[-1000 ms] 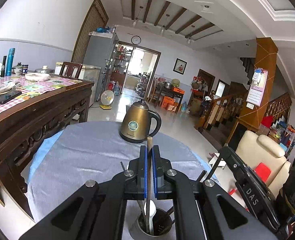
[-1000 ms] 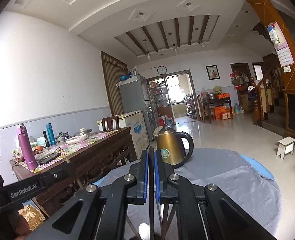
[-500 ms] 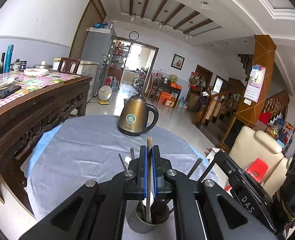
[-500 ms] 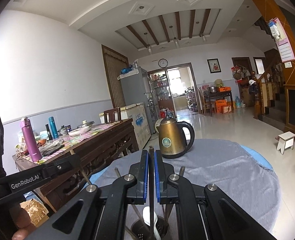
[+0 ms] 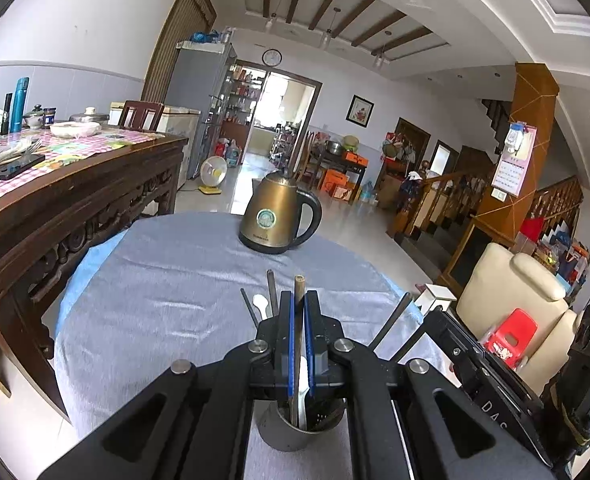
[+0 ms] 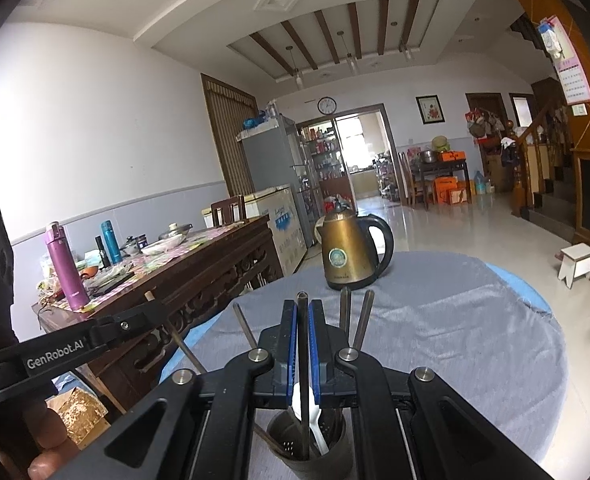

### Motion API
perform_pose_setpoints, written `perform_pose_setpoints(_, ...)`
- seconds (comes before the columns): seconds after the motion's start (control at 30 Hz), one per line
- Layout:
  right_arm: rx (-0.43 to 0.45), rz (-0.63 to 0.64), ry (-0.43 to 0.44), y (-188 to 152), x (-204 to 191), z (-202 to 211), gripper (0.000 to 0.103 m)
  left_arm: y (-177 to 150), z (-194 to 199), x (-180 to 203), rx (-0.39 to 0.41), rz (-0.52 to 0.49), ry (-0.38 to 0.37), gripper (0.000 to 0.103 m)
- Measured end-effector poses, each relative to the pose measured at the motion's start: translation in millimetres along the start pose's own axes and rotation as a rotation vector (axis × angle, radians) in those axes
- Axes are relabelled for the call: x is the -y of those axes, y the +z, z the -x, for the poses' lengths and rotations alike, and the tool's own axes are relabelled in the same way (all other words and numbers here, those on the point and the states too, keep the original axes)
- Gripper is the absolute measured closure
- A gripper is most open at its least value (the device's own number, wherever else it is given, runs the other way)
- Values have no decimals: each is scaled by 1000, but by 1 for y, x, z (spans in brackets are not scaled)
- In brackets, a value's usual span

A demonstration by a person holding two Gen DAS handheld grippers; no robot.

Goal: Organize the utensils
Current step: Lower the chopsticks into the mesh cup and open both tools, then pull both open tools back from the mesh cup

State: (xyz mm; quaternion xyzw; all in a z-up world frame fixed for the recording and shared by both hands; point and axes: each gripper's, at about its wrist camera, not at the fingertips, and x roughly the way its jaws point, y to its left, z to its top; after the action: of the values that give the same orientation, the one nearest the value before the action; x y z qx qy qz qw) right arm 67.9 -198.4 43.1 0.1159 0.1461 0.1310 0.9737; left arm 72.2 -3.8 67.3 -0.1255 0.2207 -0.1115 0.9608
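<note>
My left gripper (image 5: pixel 298 300) is shut on a pale bamboo chopstick (image 5: pixel 299 286) held upright. Its lower end reaches into the metal utensil holder (image 5: pixel 283 434) right below the jaws. A white spoon (image 5: pixel 260 303) and dark sticks (image 5: pixel 272 292) also stand in the holder. In the right wrist view, my right gripper (image 6: pixel 303 308) is shut on a dark chopstick (image 6: pixel 303 320). That chopstick's lower end goes down into the same holder (image 6: pixel 295 454), beside the white spoon (image 6: pixel 315 420). The two grippers are side by side over the holder.
The round table wears a grey cloth (image 5: pixel 167 280) over blue. A bronze kettle (image 5: pixel 277 220) stands at its far side. A dark wooden sideboard (image 5: pixel 75 200) with bottles lies to the left. A cream armchair (image 5: pixel 511 292) and a red stool (image 5: pixel 509 334) are to the right.
Both views have tipped downward. The holder has come up into the right wrist view, and the right gripper has sunk with its dark chopstick into it. Both grips stay shut.
</note>
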Motion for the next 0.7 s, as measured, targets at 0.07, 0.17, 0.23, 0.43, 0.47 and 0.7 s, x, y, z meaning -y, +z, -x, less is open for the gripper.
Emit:
perform_pose_setpoints(0.07,-10,-6,2,-3,1,-1,96,-1,-2,0,-8,2,2,98)
perform_pose_setpoints(0.17,-20,-11,2,-5,0,-2,96,-3,-3,-1,-18,2,3,98)
perform_pose_setpoints(0.23,-27,-12,3,-6,0,-3,96,-4,-3,0,-25,3,3,98)
perform_pose_setpoints(0.43,-55,-20,5,-13,1,-7,96,-9,-4,0,-39,3,10,98)
perform_pose_setpoints(0.47,-57,-21,4,-14,1,-7,96,-9,-5,0,-42,3,11,98)
perform_pose_setpoints(0.7,-64,-26,5,-16,3,-5,96,-15,-10,-2,-82,4,17,98)
